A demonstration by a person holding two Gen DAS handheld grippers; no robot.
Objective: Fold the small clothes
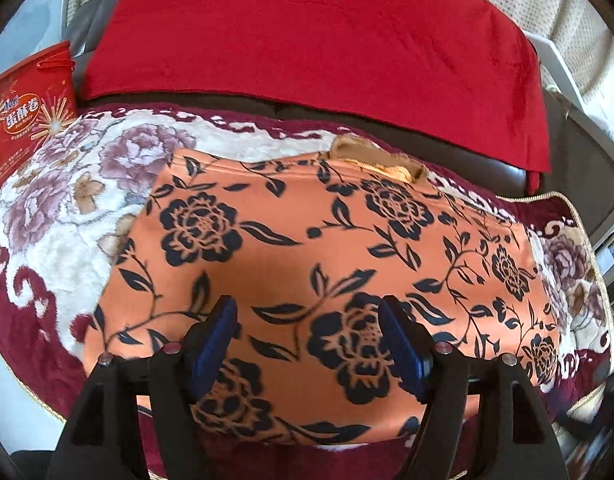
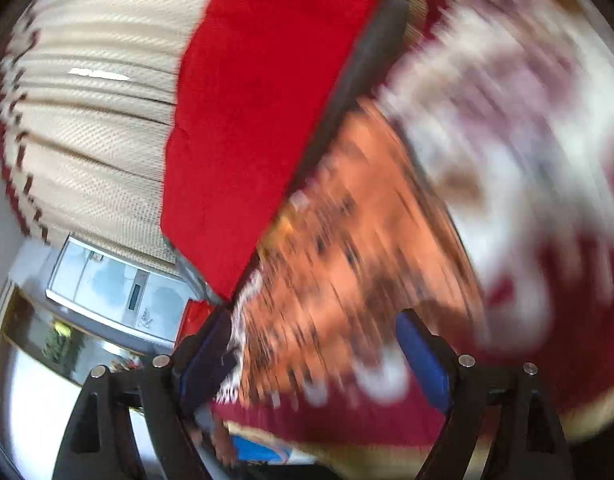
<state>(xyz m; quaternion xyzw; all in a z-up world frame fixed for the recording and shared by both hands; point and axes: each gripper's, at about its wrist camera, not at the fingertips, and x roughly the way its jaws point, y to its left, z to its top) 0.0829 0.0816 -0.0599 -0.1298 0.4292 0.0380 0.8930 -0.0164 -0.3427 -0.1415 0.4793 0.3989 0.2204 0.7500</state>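
- Left wrist view: my left tongs [image 1: 307, 344] stand apart above the orange floral garment [image 1: 307, 240], nothing between the blue pads [image 1: 217, 344], no cloth pinched.
- Left wrist view: the garment lies flat on a plush flowered blanket [image 1: 67, 208] as a tidy, roughly rectangular shape with straight edges; a tan lining [image 1: 371, 156] shows at its far edge. I judge at least one fold done, with perhaps a last fold or smoothing left; I cannot see how many layers there are.
- Left wrist view: a red cloth [image 1: 307, 40] lies behind the garment. A red printed snack box [image 1: 23, 120] stands at the blanket's far left, closed as far as I can tell; its contents are hidden.
- Right wrist view: heavily blurred. My right tongs [image 2: 319, 356] are spread wide and hold nothing; the orange garment [image 2: 347, 240] lies ahead of and below them on the blanket [image 2: 507, 120], beside the red cloth [image 2: 259, 120].
- Right wrist view: a pleated cream curtain [image 2: 99, 140] fills the left; no further container is discernible.
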